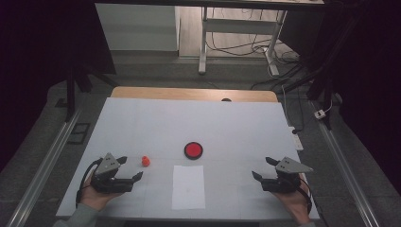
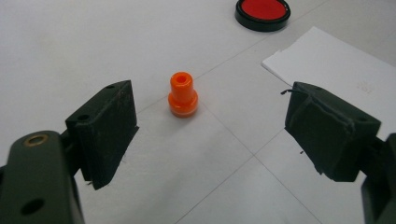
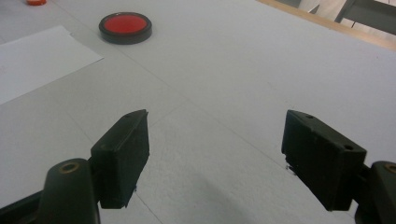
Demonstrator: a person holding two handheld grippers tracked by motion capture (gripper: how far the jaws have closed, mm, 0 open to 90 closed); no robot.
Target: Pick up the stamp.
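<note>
**Both grippers spread, orange stamp untouched**

Black jaws of the left gripper point(image 2: 210, 133) rise from the bottom corners of the left gripper view, spread wide, nothing between the pads. Small orange stamp point(image 2: 182, 95) stands upright on the white table point(image 2: 70, 42) just beyond the jaw tips, centre of that frame, clear of both. Round red ink pad point(image 2: 262, 12) in a black rim sits at the top edge, right of centre; white paper sheet point(image 2: 341, 70) lies at upper right.

High view: left gripper point(image 1: 130, 169) at lower left, held in a hand point(image 1: 97, 197), orange stamp point(image 1: 146, 161) just right of its jaw tips (near, not touching). Red ink pad point(image 1: 193, 150) near frame centre, paper sheet point(image 1: 188, 187) below it. Right gripper point(image 1: 261, 169) at lower right, well apart from the stamp.

Right gripper view: right gripper point(image 3: 215, 158) jaws spread wide over bare table, gripping nothing. Ink pad point(image 3: 125, 27) at upper left; paper sheet point(image 3: 37, 58) at left edge.
</note>
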